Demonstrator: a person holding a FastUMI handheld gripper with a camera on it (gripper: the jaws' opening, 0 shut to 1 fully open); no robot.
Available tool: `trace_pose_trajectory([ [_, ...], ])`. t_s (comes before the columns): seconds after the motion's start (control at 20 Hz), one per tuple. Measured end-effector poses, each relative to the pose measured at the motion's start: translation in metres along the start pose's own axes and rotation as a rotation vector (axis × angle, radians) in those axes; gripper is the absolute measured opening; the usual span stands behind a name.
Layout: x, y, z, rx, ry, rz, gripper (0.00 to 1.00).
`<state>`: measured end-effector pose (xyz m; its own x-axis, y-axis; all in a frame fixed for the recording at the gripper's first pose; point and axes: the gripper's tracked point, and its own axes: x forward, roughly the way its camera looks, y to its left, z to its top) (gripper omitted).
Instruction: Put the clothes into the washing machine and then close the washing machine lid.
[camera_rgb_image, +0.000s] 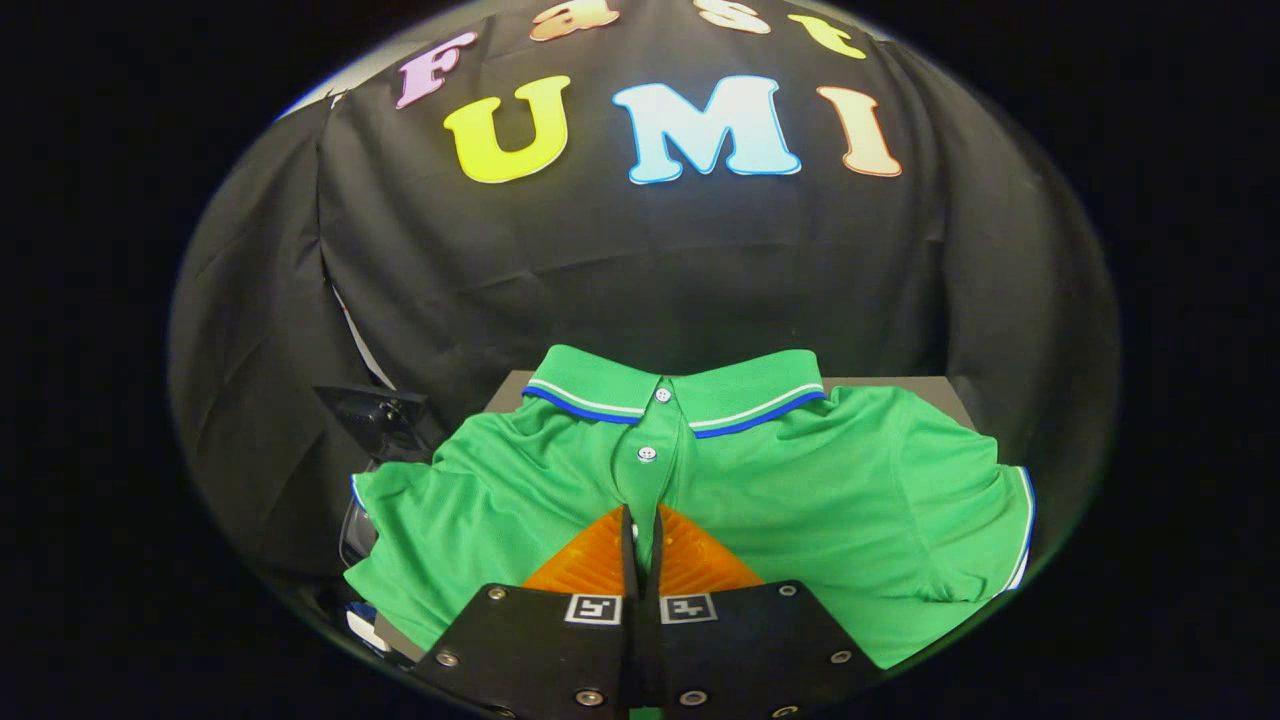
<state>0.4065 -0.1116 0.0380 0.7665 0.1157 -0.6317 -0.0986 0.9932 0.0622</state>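
Pinching shut on the green polo shirt (800, 480), the gripper (640, 525) has its jaws nearly together over the placket, just below the lower button, with a thin strip of fabric showing in the narrow slit between them. Looks like both fingers (590, 560) press on that fold, so I judge it a grip on the shirt.

Shirt lies spread face up on a dark bench (900, 385), collar (675, 395) at the far side, sleeves out to either side, one sleeve hanging past the bench edge. No washing machine visible from here; a dark object (375, 420) sits beyond the near sleeve, can't tell what.

Risks: bite is small and on one thin layer, so the fabric could slide out when lifted. Shirt is wide and loose; sleeves may drag, snag the bench corner, or drape outside the drum and block the lid. Lifting from the centre may leave most of it trailing.
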Motion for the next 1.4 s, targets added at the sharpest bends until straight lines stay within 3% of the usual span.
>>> trace_pose_trajectory([
  [0.55,-0.058,0.065,0.051,0.048,-0.261,0.105,0.00],
  [1.4,-0.084,0.254,0.054,-0.044,-0.326,0.290,0.00],
])
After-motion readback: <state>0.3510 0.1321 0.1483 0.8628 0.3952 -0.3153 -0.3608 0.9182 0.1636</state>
